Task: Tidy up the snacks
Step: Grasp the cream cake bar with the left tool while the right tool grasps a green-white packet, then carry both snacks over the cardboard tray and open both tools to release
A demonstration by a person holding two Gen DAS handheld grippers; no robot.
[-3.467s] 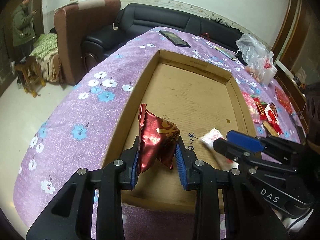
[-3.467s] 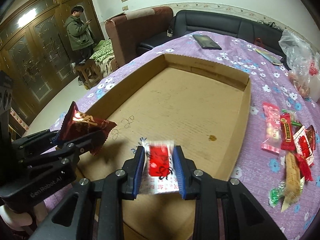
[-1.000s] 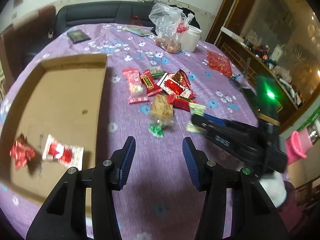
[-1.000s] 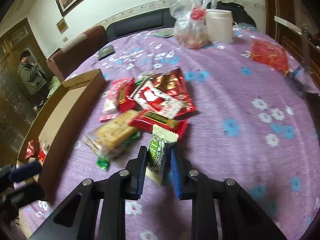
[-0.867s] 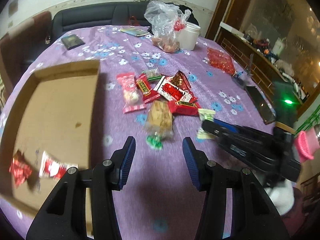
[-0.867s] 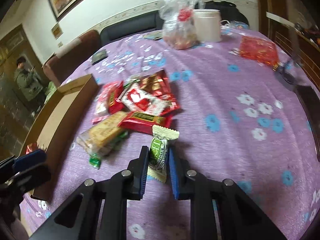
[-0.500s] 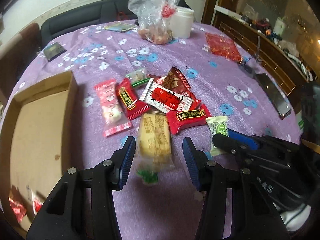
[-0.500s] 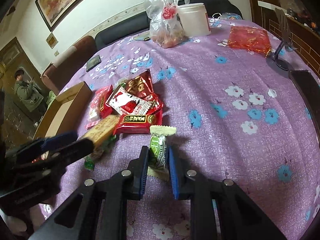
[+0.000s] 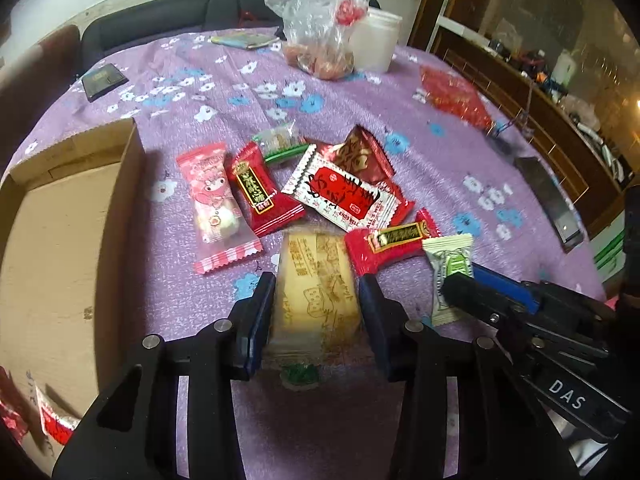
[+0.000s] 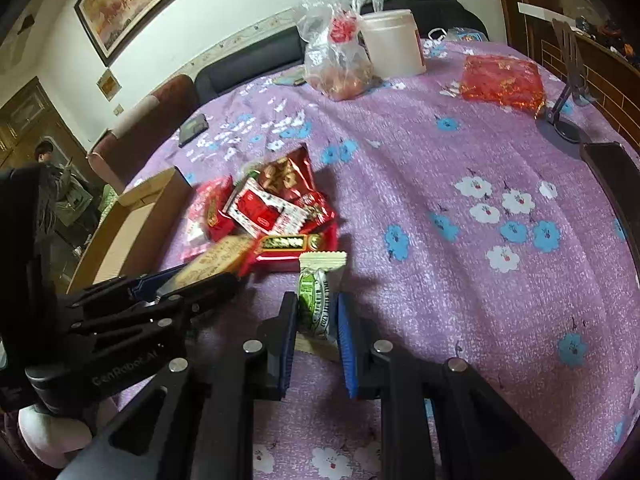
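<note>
While the table with its purple flowered cloth fills most of both views, the cardboard box lies open at its left edge, and two wrapped snacks rest in the box's near left corner: a white-and-red packet and a red foil one just beside it. Far across the table stand a clear plastic bag of reddish food and a white tub touching it on the right. A red mesh pouch lies well apart at the far right.

Between box and centre, the loose snacks sit in a cluster: a pink cartoon packet, a red candy packet beside it, a white-and-red packet overlapping a dark red foil pack, and a red bar with a gold label nearest the grippers.

The left gripper has its jaws closing around a tan biscuit packet, which lies on the cloth between them with its green-printed end pointing near; whether the pads already press it cannot be told. The right gripper has its jaws closed on a small green-and-white candy, upright between them, just right of the cluster.
</note>
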